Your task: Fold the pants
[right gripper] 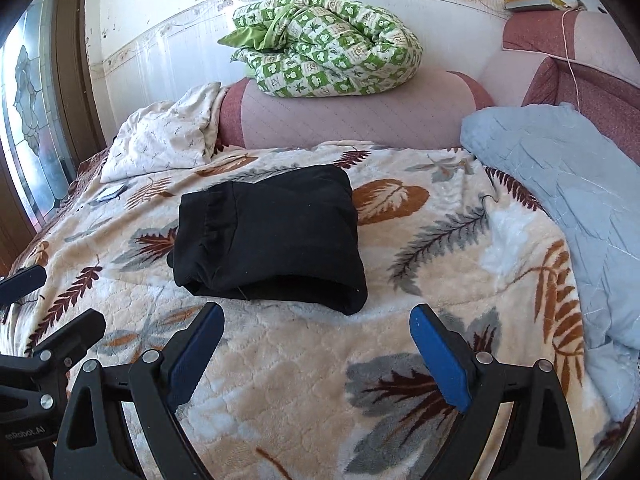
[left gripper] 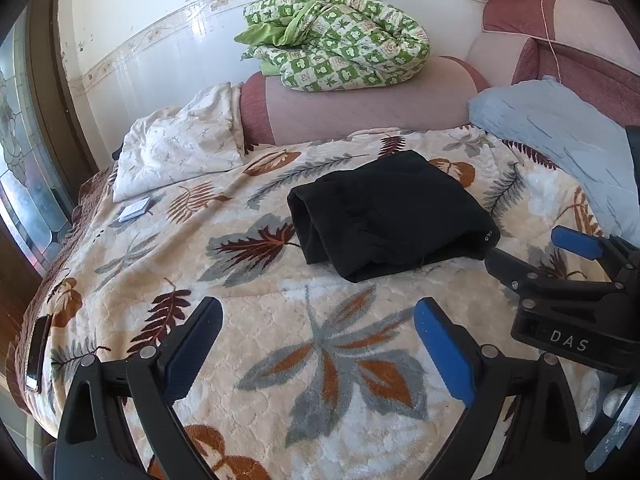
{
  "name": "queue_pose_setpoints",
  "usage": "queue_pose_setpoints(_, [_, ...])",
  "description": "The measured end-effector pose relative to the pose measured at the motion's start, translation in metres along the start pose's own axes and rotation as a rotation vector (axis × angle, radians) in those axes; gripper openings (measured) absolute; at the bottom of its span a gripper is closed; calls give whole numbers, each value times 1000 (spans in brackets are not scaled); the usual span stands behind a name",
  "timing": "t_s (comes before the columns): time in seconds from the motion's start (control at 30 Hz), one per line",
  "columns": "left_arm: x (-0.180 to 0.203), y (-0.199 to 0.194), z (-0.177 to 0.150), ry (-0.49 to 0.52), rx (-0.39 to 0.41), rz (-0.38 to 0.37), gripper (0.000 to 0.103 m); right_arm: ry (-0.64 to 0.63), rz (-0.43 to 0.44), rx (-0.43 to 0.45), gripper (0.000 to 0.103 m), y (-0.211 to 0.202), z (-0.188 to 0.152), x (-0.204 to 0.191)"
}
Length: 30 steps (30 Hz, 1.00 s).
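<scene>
Black pants (left gripper: 392, 212) lie folded into a compact bundle on the leaf-patterned blanket (left gripper: 256, 360); they also show in the right wrist view (right gripper: 272, 236). My left gripper (left gripper: 320, 312) is open and empty, held above the blanket just short of the bundle. My right gripper (right gripper: 316, 320) is open and empty, just in front of the bundle's near edge. The right gripper also shows at the right of the left wrist view (left gripper: 532, 246), open, close to the bundle's right corner. Part of the left gripper shows at the left edge of the right wrist view (right gripper: 52, 300).
A green checked quilt (left gripper: 340, 40) lies on a pink bolster (left gripper: 360, 108) at the back. A blue pillow (right gripper: 568, 200) is at right, a white pillow (left gripper: 180, 144) at left. A small card (left gripper: 134, 210) and a phone (left gripper: 38, 352) lie near the left bed edge.
</scene>
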<state>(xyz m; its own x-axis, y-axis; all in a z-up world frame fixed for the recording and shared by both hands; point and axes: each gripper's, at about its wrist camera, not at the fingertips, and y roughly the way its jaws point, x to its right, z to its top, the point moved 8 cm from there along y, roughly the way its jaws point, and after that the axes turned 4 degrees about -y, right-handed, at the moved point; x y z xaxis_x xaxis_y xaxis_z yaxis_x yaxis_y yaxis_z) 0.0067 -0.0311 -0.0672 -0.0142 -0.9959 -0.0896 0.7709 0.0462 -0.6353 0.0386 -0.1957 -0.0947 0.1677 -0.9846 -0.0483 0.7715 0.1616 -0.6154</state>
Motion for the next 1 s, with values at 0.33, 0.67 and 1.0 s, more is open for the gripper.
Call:
queue_pose_setpoints(0.33, [1, -1, -4, -8, -20, -11, 96, -13, -8, -4, 97, 0, -4, -3])
queue_pose_setpoints(0.67, [1, 7, -12, -13, -41, -22, 96, -22, -11, -18, 97, 3, -7, -8])
queue_pose_setpoints(1.0, [-4, 15, -16, -31, -65, -33, 96, -34, -15, -41, 97, 10, -11, -11])
